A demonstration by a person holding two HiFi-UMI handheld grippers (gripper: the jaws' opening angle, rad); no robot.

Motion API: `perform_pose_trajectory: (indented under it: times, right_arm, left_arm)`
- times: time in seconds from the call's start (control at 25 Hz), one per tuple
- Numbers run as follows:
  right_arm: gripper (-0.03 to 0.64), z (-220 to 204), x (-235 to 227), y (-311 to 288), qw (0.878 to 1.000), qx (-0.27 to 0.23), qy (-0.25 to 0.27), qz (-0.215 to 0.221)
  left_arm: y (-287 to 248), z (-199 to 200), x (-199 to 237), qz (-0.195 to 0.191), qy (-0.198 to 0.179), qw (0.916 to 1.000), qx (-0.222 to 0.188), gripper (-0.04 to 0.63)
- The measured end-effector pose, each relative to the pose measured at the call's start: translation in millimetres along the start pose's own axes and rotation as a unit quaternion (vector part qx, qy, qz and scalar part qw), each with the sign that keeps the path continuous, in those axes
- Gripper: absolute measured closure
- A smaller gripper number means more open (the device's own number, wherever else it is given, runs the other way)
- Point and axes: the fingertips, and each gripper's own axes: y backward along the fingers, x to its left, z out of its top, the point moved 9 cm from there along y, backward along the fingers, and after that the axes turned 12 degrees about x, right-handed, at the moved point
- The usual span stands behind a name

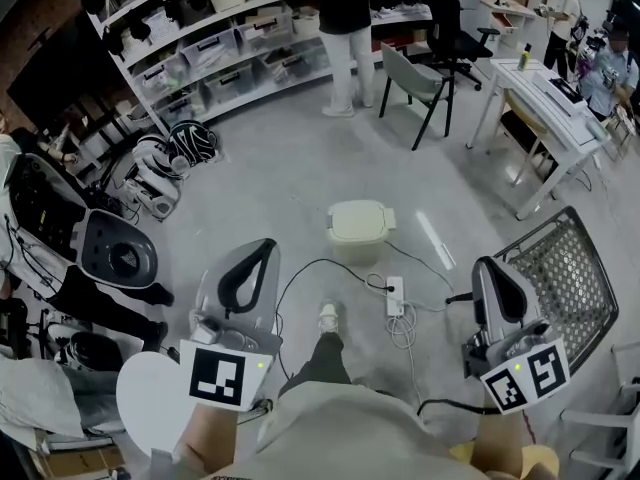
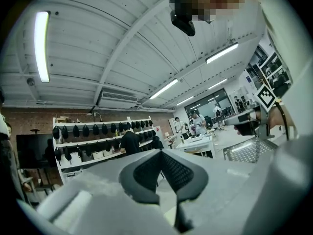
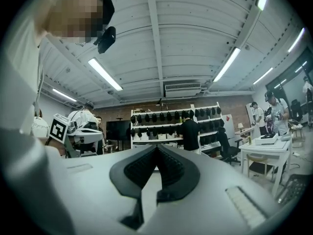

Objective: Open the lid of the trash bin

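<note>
The trash bin (image 1: 360, 230) is a small cream box on the grey floor ahead of me, and its lid lies flat and shut. My left gripper (image 1: 267, 245) is held low at the left, short of the bin, with its jaws together and nothing in them. My right gripper (image 1: 484, 264) hangs to the bin's right, also shut and empty. Both gripper views tilt up at the ceiling and the room, so the bin is absent from them. The left gripper (image 2: 160, 152) and the right gripper (image 3: 156, 147) each show dark pads meeting at a point.
A white power strip (image 1: 395, 295) with cables lies just before the bin, near my shoe (image 1: 328, 316). A mesh chair (image 1: 570, 268) stands at the right and dark equipment (image 1: 110, 248) at the left. Shelves (image 1: 220, 38), a standing person (image 1: 345, 28), a grey chair (image 1: 420, 78) and a white table (image 1: 540, 98) are farther back.
</note>
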Motion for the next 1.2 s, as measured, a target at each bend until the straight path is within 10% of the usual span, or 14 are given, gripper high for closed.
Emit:
perform_pose_trajectory:
  times: [0.68,1.2]
  right_arm:
    - [0.614,38,-36,-239,0.998,0.038,-0.001,-0.045]
    - [0.614,26,-81,-305,0.994,0.073,-0.015,-0.074]
  left_arm:
    - [-206,-16,163,-0.065,-0.004,0.9978,0.014,0.595]
    - [-280,-36,199,-0.068,0.008,0.9970,0.036,0.594]
